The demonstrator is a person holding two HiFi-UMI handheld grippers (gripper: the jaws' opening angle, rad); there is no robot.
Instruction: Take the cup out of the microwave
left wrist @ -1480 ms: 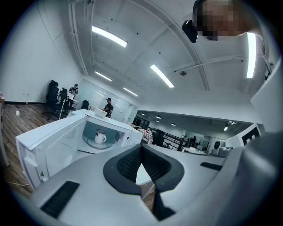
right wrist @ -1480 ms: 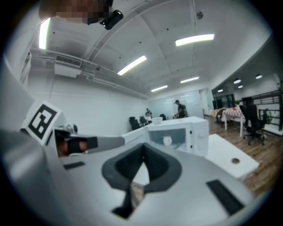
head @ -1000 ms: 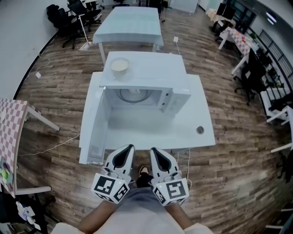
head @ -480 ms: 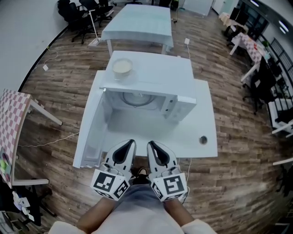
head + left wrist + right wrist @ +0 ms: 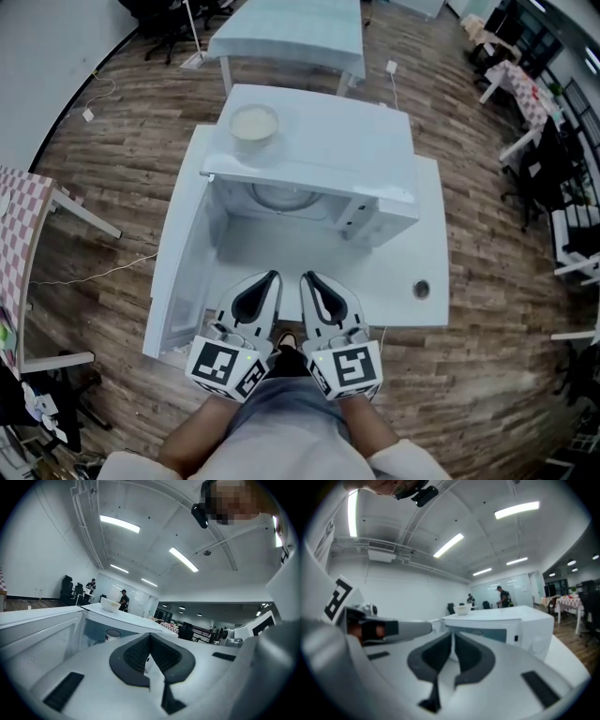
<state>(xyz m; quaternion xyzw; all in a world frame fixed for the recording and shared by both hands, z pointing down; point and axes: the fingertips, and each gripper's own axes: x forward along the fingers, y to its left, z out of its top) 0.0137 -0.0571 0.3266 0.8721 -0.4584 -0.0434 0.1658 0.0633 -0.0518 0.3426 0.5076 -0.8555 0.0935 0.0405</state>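
The left gripper [image 5: 266,281] and right gripper [image 5: 310,281] both have their black-lined jaws pressed together, empty, before the boxy white microwave [image 5: 328,150]; the round white cup [image 5: 112,634] sits inside its open cavity

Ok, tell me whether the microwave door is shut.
No, the door of the microwave stands swung wide open to the left in the head view.

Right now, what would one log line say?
microwave door: open | cup: inside microwave | bowl: on top | left gripper: shut, empty | right gripper: shut, empty
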